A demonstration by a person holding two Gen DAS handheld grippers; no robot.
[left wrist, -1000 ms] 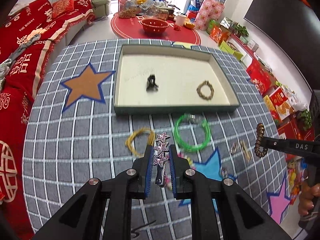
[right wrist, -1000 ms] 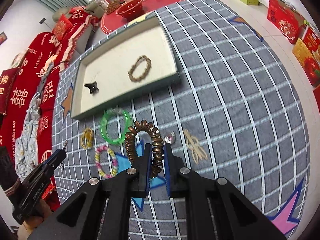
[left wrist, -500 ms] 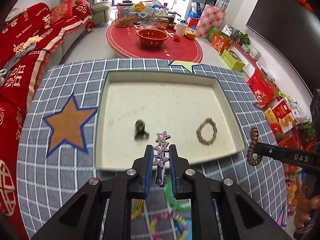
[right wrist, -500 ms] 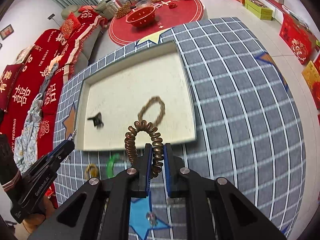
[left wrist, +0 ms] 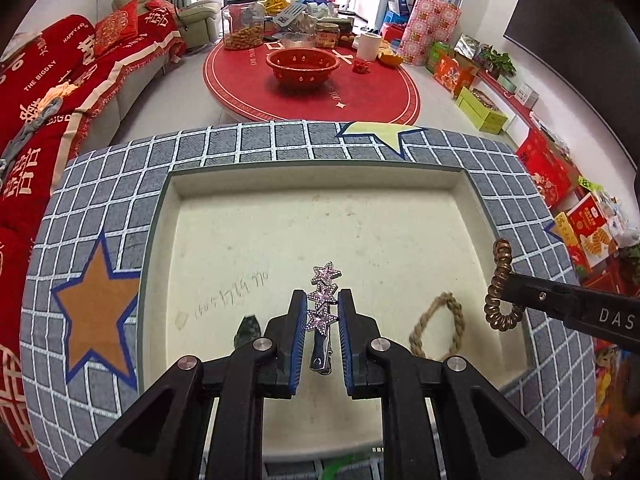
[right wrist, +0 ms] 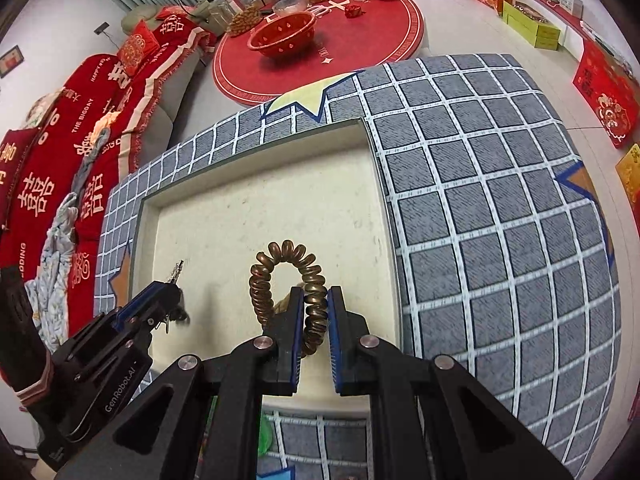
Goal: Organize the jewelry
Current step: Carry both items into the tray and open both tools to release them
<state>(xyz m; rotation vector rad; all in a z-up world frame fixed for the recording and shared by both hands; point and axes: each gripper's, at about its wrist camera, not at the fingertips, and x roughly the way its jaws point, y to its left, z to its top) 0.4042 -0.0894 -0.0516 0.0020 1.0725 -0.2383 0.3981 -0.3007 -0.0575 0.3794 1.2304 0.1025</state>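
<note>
My left gripper [left wrist: 322, 306] is shut on a pink star hair clip [left wrist: 323, 300] and holds it above the cream tray [left wrist: 360, 216]. My right gripper [right wrist: 314, 304] is shut on a bronze spiral hair tie [right wrist: 286, 280], also above the tray; it shows at the right of the left wrist view [left wrist: 500, 292]. In the tray lie a braided tan bracelet [left wrist: 438, 326] and a small dark clip [left wrist: 246, 328], both partly hidden behind my fingers. The left gripper also shows in the right wrist view [right wrist: 170, 290].
The tray sits on a grey grid-patterned table [right wrist: 480, 200] with star prints. A green bangle [left wrist: 340, 468] peeks out at the tray's near edge. A red sofa [left wrist: 48, 80] is left, a red round table [left wrist: 312, 80] beyond.
Both grippers moved forward from the loose jewelry on the cloth to above the tray, each still holding its item. The tray now fills both views.
</note>
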